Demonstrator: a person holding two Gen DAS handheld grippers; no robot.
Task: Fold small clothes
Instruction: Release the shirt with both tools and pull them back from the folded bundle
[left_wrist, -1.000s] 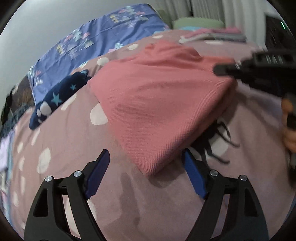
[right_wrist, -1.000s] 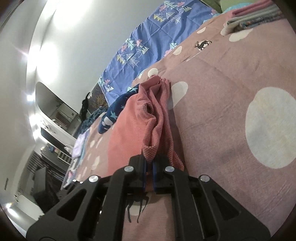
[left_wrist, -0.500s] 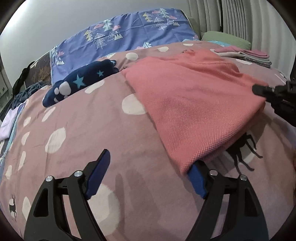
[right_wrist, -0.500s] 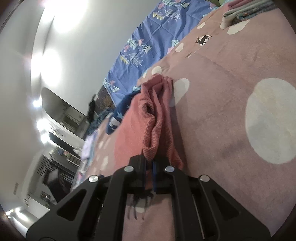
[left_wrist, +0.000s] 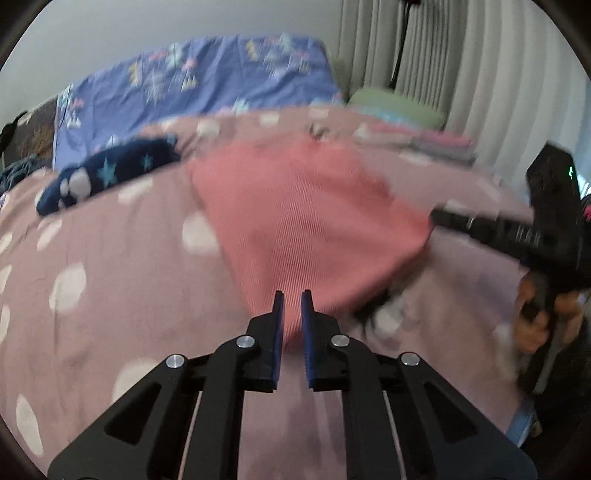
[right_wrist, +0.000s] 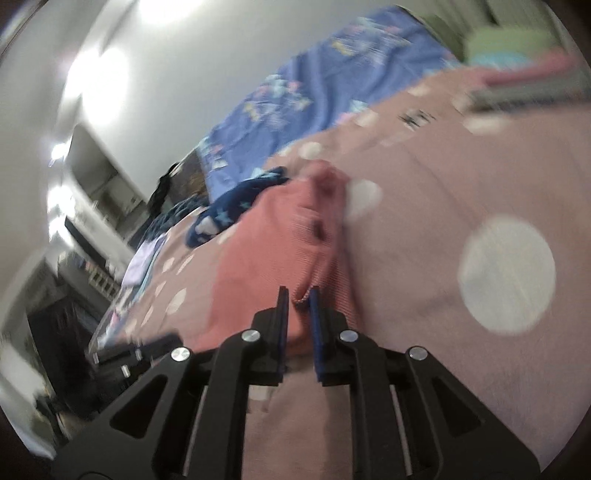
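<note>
A pink knitted garment (left_wrist: 314, 221) lies on the dotted mauve bedspread (left_wrist: 110, 295), its near edge lifted. My left gripper (left_wrist: 290, 295) is closing, with the garment's near corner pinched between its blue pads. In the same view my right gripper (left_wrist: 439, 218) comes in from the right, and the other corner is drawn up to its tip. The right wrist view shows the right gripper (right_wrist: 297, 291) with a fold of the pink garment (right_wrist: 266, 251) between its pads. Its jaws are opening slightly, and the cloth still fills the gap. Both views are blurred.
A navy star-print garment (left_wrist: 107, 173) lies beyond the pink one on the left. A stack of folded clothes (left_wrist: 424, 142) and a green pillow (left_wrist: 399, 107) sit at the far right by the curtains. A blue patterned sheet (left_wrist: 203, 81) covers the head end. A hand (left_wrist: 532, 325) holds the right gripper's handle.
My left gripper went from wide open to closed on the garment's near corner. Both grippers rose and rolled, lifting the near edge. The right jaws parted a little around their fold.
</note>
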